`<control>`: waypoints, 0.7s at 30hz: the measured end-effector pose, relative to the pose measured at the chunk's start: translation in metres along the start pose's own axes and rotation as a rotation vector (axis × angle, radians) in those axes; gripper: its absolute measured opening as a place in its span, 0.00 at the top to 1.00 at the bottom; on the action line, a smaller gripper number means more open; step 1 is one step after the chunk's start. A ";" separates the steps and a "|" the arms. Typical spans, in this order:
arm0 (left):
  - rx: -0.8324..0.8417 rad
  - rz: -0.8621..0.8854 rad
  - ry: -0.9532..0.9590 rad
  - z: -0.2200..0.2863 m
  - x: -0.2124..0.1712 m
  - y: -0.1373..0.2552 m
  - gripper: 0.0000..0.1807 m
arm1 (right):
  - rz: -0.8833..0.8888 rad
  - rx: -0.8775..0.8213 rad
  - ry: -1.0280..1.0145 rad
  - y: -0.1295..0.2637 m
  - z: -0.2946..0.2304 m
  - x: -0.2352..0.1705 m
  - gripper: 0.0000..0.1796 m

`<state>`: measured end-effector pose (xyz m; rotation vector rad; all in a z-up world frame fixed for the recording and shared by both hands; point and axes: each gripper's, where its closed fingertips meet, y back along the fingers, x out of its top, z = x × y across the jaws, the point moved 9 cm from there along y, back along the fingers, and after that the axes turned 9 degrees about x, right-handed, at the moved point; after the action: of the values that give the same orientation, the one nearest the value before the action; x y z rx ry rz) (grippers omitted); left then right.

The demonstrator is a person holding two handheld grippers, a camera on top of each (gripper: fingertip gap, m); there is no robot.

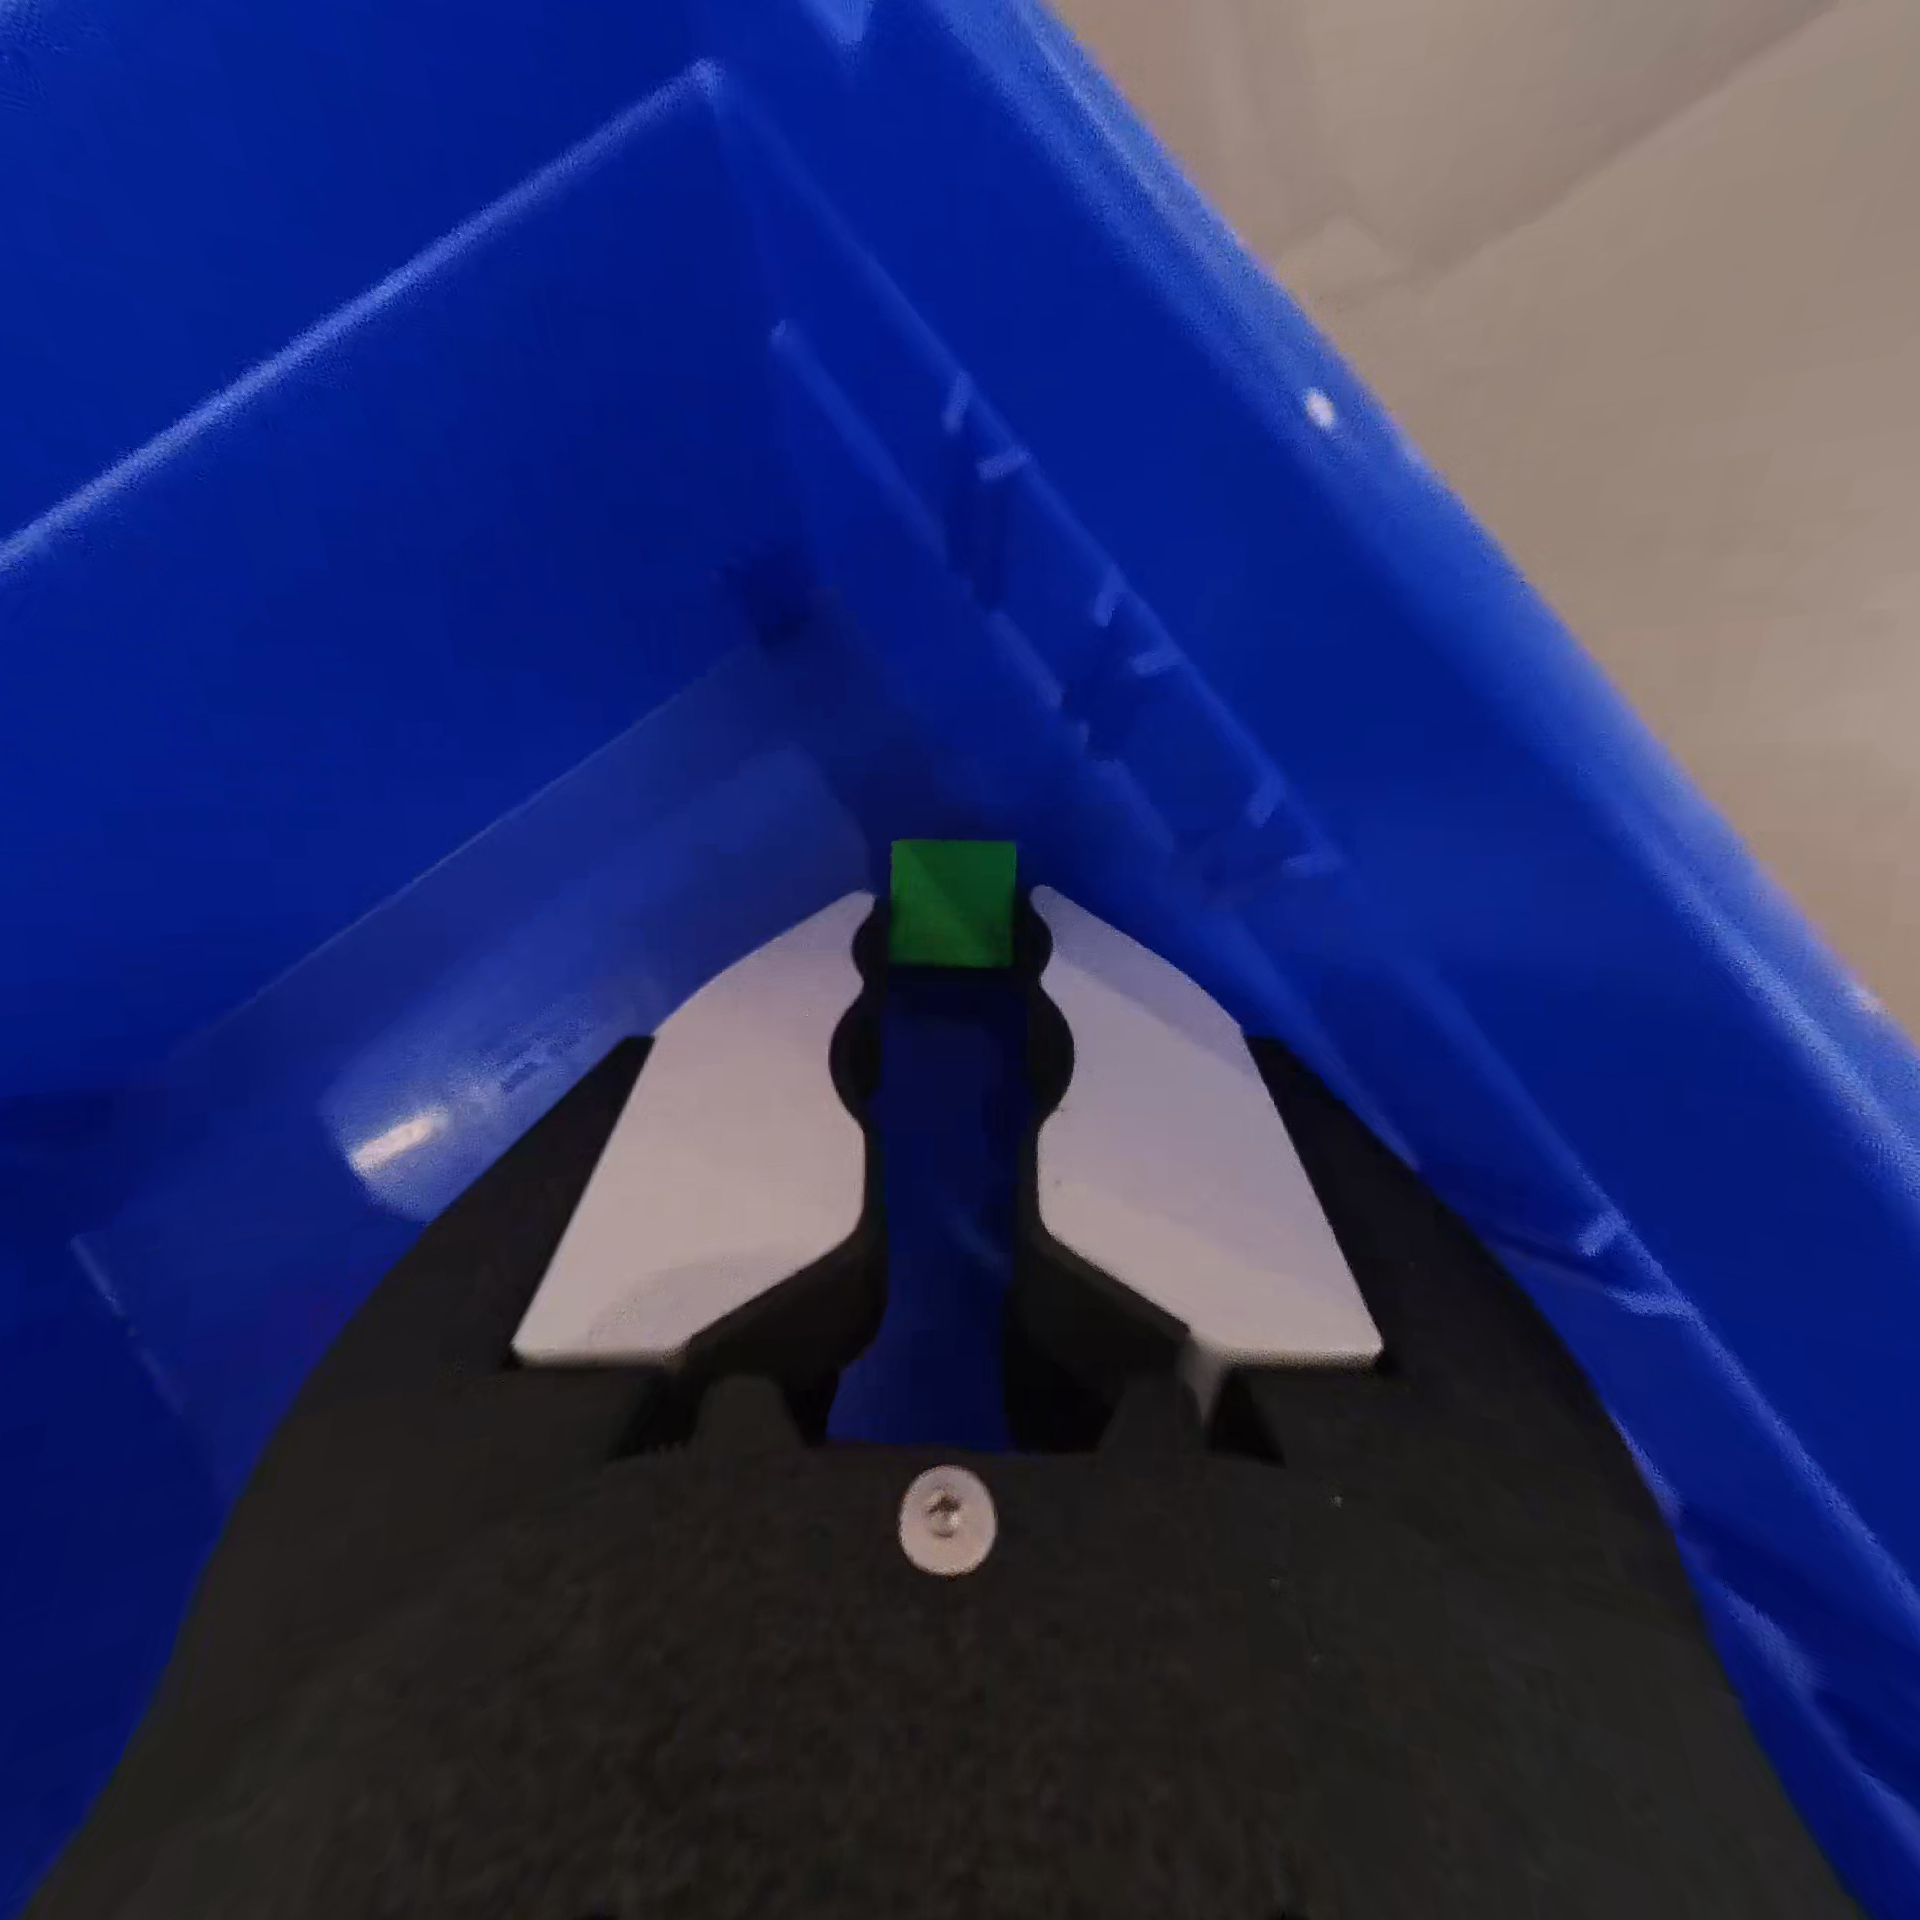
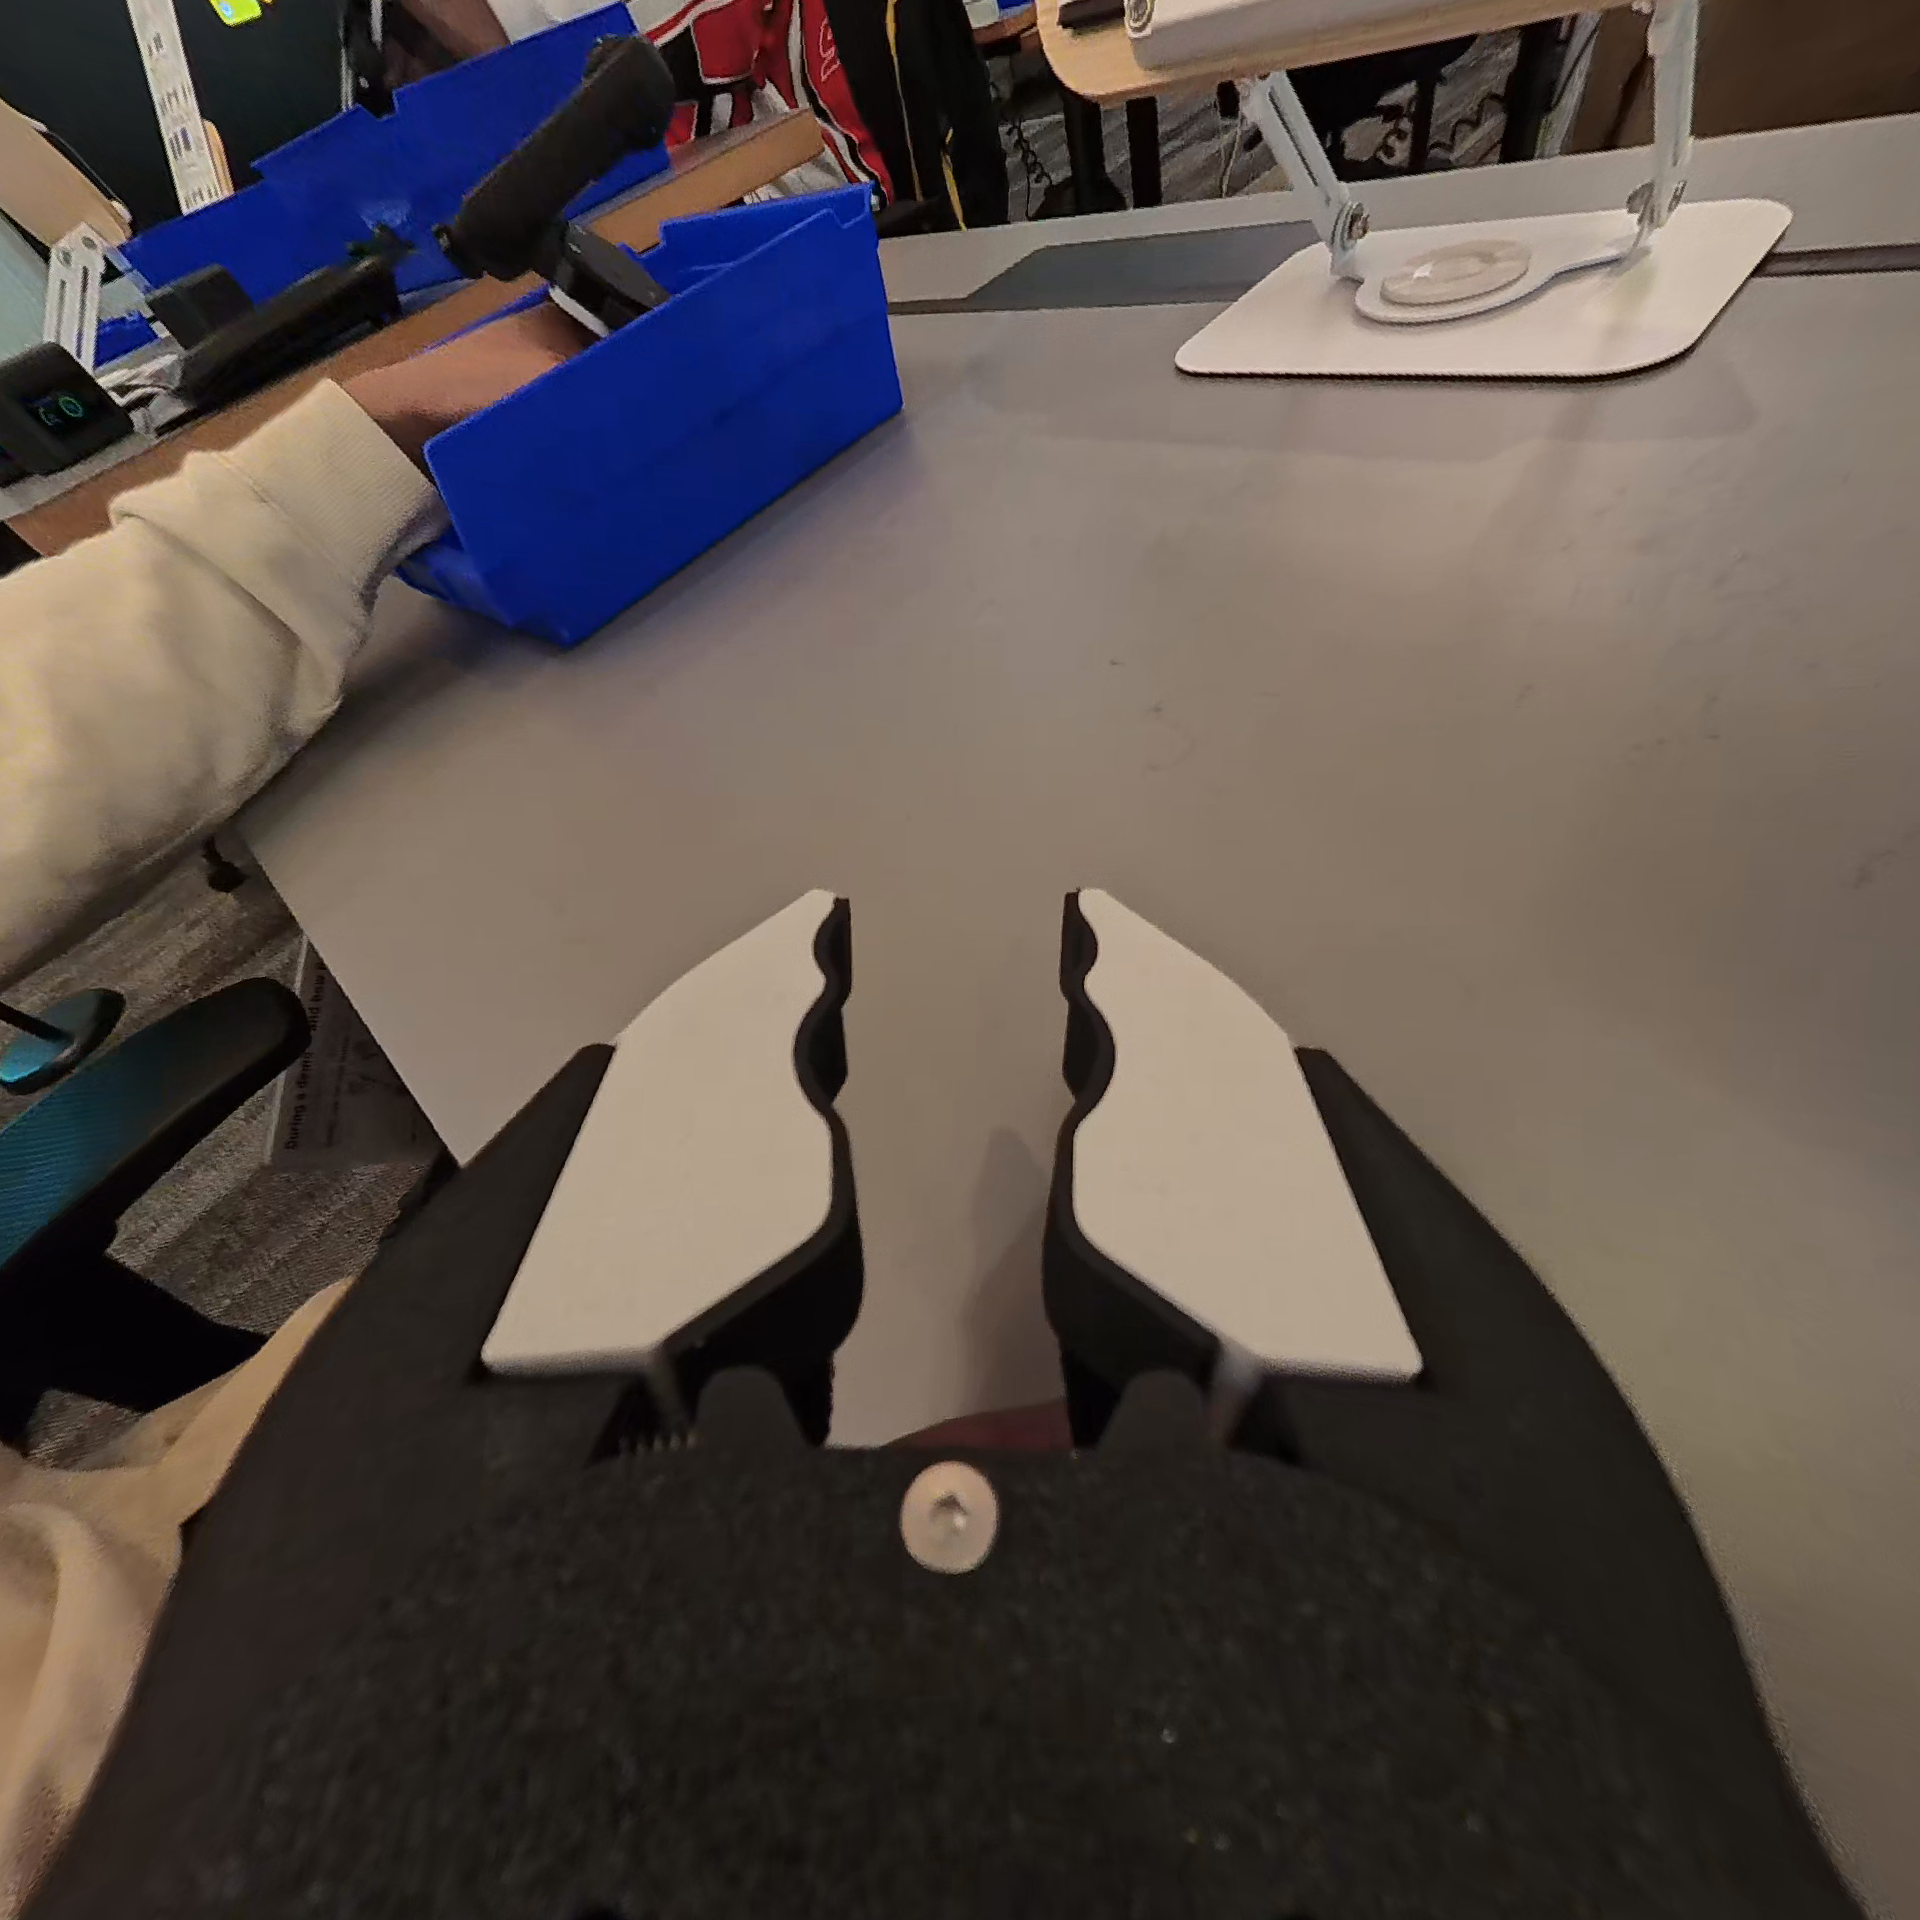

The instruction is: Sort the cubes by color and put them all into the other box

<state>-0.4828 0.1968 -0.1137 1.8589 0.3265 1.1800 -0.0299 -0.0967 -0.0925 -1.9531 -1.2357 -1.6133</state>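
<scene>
Room: a workspace with other desks, blue bins and dark gear along the top of the right wrist view, too small and cluttered to read clearly.
Tabletop (image 2: 1299, 644): grey, filling the middle of that view; a white stand base (image 2: 1496, 301) sits at upper right, its top cut off.
Blue box (image 2: 665, 416): at upper left on the tabletop; its inside is hidden by the near wall.
Left tongs (image 1: 953, 914): down inside the box's corner, clenched on a green cube (image 1: 953, 902) at the very tips, in the frame's centre.
Other cubes: none can be made out; the floor of the box is mostly covered by the tongs.
Right tongs (image 2: 956, 914): released, gap wide, hovering over bare tabletop at lower centre.
Sleeve (image 2: 177, 644): cream, at left edge, reaching into the box; the hand is mostly hidden.
</scene>
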 end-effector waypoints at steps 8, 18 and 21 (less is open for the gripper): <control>0.061 0.132 0.006 -0.002 -0.017 0.067 0.88 | 0.022 -0.013 0.015 0.014 -0.001 0.006 0.79; 0.380 0.768 0.221 0.086 -0.089 0.219 0.88 | 0.053 0.000 0.044 0.025 -0.003 0.016 0.80; 0.404 0.759 0.303 0.123 -0.109 0.224 0.88 | 0.060 -0.007 0.057 0.029 -0.004 0.014 0.80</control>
<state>-0.4870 -0.0657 -0.0219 2.2366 0.0035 2.0400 -0.0105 -0.1109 -0.0709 -1.9154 -1.1412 -1.6337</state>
